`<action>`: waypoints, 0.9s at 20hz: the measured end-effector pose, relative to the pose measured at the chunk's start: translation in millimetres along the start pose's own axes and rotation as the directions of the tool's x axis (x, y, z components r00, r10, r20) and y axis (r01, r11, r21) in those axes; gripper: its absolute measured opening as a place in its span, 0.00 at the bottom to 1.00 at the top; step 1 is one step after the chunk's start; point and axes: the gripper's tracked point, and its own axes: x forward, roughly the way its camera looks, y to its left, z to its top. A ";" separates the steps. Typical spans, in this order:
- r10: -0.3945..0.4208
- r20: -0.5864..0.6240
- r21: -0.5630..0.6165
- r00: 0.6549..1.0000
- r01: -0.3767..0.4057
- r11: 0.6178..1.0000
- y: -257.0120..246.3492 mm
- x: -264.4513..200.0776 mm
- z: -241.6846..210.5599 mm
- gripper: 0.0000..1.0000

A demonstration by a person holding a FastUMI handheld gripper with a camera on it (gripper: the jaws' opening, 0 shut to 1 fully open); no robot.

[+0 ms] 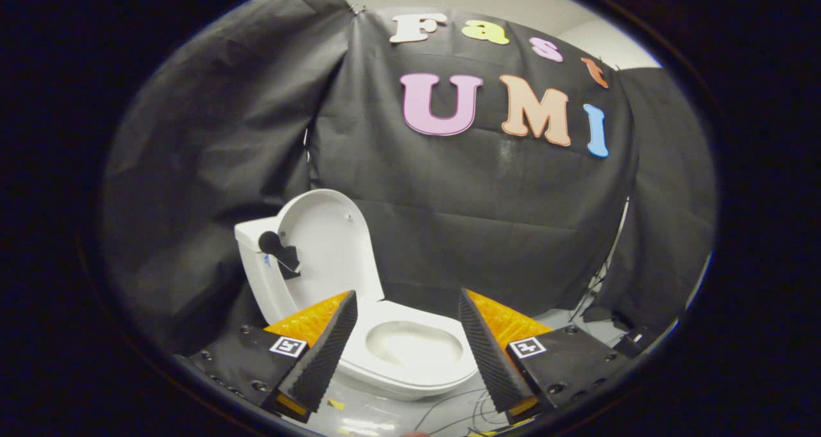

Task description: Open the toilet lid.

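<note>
**Operator:** Report the jaws first.

**Inspector:** The gripper (407, 334) sits at the bottom centre of the frame. Its jaws stand spread wide apart and hold nothing. One finger rises at lower left, the other at lower right, and both tips lean inward toward the centre.

**Operator:** What lies between the jaws?

**Inspector:** The toilet (410, 360). Its seat ring and bowl opening show in the gap between the two fingers, just ahead of them and slightly below the tips. No finger touches the seat. Pale floor (417, 414) with thin cables shows under the front of the bowl, at the bottom of the frame.

**Operator:** Locate the toilet lid.

**Inspector:** The toilet lid (330, 248) stands upright, already raised, left of centre in the frame. It lies beyond the left finger tip and well apart from the right finger. Its inner face is turned toward the camera. It leans back against the tank (256, 257), whose top corner shows at the lid's left edge. A small dark fitting (279, 249) sits at that edge.

**Operator:** And behind it?

**Inspector:** Black cloth (481, 231) forms the booth wall across the middle and upper frame.
</note>
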 end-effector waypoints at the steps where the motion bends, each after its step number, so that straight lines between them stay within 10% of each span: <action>1: 0.007 0.006 0.009 1.000 -0.007 1.000 -4.2 -6.6 2.7 0.99; 18: -0.038 0.113 0.033 0.993 0.034 0.999 -122.2 -80.0 37.3 0.99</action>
